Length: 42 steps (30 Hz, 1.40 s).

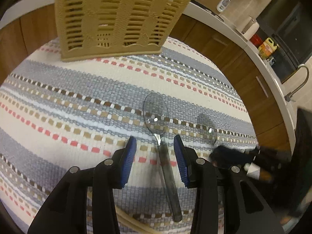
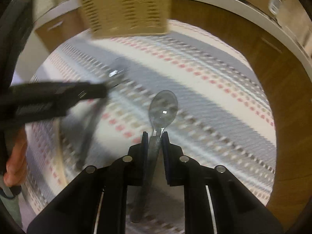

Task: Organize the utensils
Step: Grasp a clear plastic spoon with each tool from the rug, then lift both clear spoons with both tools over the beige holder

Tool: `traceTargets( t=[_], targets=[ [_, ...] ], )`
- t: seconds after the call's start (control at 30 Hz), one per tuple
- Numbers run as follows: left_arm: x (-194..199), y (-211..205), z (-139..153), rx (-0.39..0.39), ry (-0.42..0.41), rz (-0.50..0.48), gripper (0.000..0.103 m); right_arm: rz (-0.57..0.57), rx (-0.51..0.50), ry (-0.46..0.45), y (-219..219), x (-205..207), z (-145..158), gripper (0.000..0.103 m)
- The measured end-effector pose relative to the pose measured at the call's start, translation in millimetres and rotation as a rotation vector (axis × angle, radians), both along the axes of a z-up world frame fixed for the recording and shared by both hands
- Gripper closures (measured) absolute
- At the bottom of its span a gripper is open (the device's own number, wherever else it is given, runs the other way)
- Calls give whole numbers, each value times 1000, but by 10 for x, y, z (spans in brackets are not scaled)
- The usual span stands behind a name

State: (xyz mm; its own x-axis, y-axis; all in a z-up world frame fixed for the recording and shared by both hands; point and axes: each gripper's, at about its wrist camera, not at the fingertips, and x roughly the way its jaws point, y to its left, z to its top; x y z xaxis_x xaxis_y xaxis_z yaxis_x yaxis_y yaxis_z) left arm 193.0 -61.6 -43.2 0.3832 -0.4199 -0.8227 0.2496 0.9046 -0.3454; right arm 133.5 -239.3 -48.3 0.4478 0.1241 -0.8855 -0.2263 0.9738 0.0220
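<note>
1. My left gripper (image 1: 155, 161) hangs with jaws wide open, straddling the handle of a clear spoon (image 1: 161, 136) that lies on the striped mat (image 1: 58, 101), bowl pointing toward the basket (image 1: 117, 17).
2. My right gripper (image 2: 154, 136) has its jaws closed on a second spoon (image 2: 160, 115), pinching the handle just behind the bowl. This spoon looks lifted off the mat, though blur keeps me from being sure.
3. The basket stands at the far edge of the mat, well apart from both spoons.
4. For the left grasp, I would lower until the pads flank the handle evenly, then close slowly. The handle sits nearer the right pad (image 1: 180, 159), so I would centre first.
5. Thin, slick plastic may twist or skid; a grip near the neck should limit swing.
6. For the right, I would carry the spoon to the basket and tip it handle-down over a slot before opening.
</note>
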Motion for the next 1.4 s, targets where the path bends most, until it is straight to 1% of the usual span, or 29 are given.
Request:
traceTargets(
  t=[0.13,0.2,0.23,0.3,0.37,0.5,0.63,0.73,0.83,0.87,0.97,1.03,1.07,1.13,1.2,1.33,1.4],
  targets=[
    [27,-175,2,59,-14,-16,65,-37,45,37,-317,197,28,91],
    [35,-291,8,116,-32,-27,64,-45,69,64,-395,272,45,91],
    [39,-326,4,129,-36,-31,64,-43,95,88,-449,298,58,91],
    [48,-406,-1,165,-50,-35,64,-38,110,125,-464,366,77,90],
    [53,-482,-7,201,-64,-44,64,-35,110,153,-461,416,77,90],
    [73,-632,-13,262,-73,-58,64,-27,80,199,-436,497,84,88],
    [90,-719,-27,278,-72,-60,63,-31,75,230,-421,579,75,88],
    [81,-724,-47,298,-76,-71,63,-34,64,225,-367,620,49,89],
    [105,-763,-70,355,-62,-112,67,-32,48,221,-339,624,38,91],
    [130,-769,-59,356,-48,-115,69,-29,45,221,-339,631,39,91],
    [164,-732,-65,382,-29,-114,82,-17,57,224,-358,640,29,93],
    [176,-707,-62,389,-17,-109,92,8,49,215,-349,628,28,93],
    [191,-690,-59,388,-6,-103,93,12,51,210,-359,620,28,93],
    [199,-647,-50,371,-1,-101,93,19,52,201,-361,615,31,93],
    [206,-595,-45,342,-7,-90,93,32,80,194,-366,605,33,93],
    [173,-485,36,243,-41,-75,93,37,121,168,-397,585,68,93],
    [129,-451,124,214,-74,-79,93,41,132,142,-430,557,134,93]
  ],
)
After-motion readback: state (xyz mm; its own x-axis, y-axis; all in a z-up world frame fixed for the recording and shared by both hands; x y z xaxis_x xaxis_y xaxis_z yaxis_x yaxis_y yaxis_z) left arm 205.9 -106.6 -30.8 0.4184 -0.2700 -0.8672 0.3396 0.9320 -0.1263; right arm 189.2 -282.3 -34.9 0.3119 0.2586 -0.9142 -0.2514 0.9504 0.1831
